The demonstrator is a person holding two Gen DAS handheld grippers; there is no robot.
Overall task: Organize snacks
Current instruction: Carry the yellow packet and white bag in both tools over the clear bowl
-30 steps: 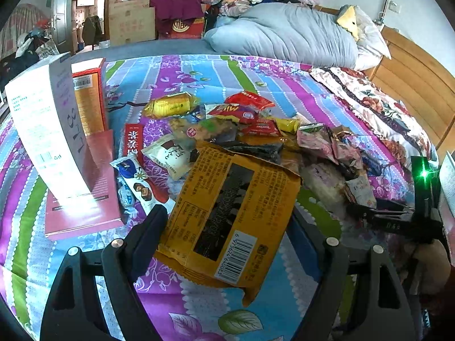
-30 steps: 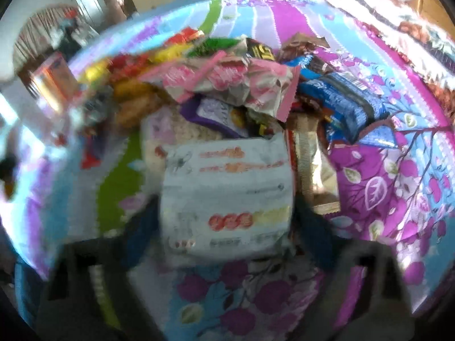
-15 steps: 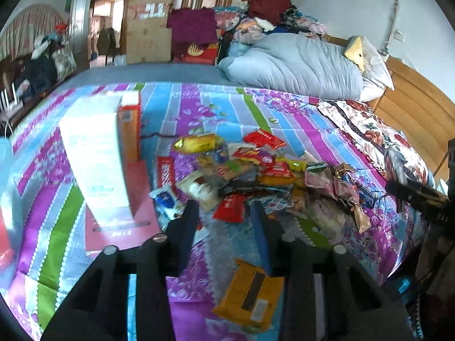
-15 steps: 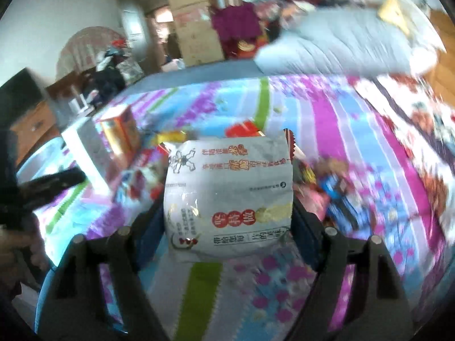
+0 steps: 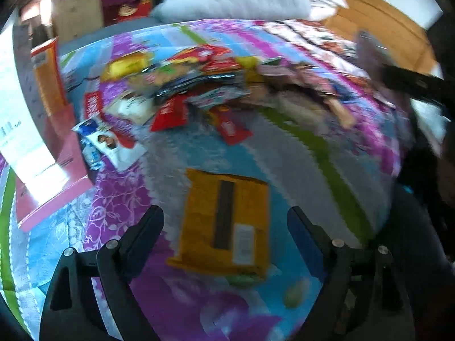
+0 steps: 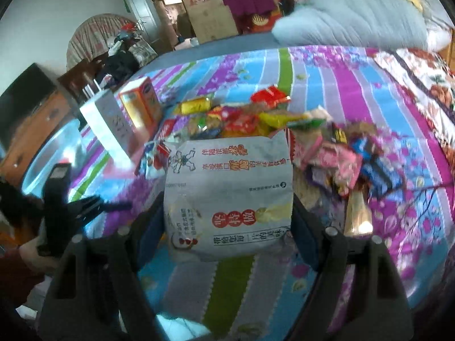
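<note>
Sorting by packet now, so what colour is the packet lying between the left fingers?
Yellow-orange packet with a dark centre stripe, clearest in the left wrist view.

The pale grey foil snack bag [image 6: 227,196], centre of the right wrist view, carries upside-down red and orange Chinese characters, too distorted to read surely, plus three white characters on red circles. A barcode label sits on the orange-yellow flat packet [image 5: 224,224], lower centre of the left wrist view, blurred beyond reading.

Bed [image 5: 284,147], striped floral sheet: snack heap [image 5: 204,82] mid-bed, yellow packet [image 5: 224,221] apart nearer, boxes [image 6: 125,113] left, duvet [image 6: 349,20] far end.
</note>
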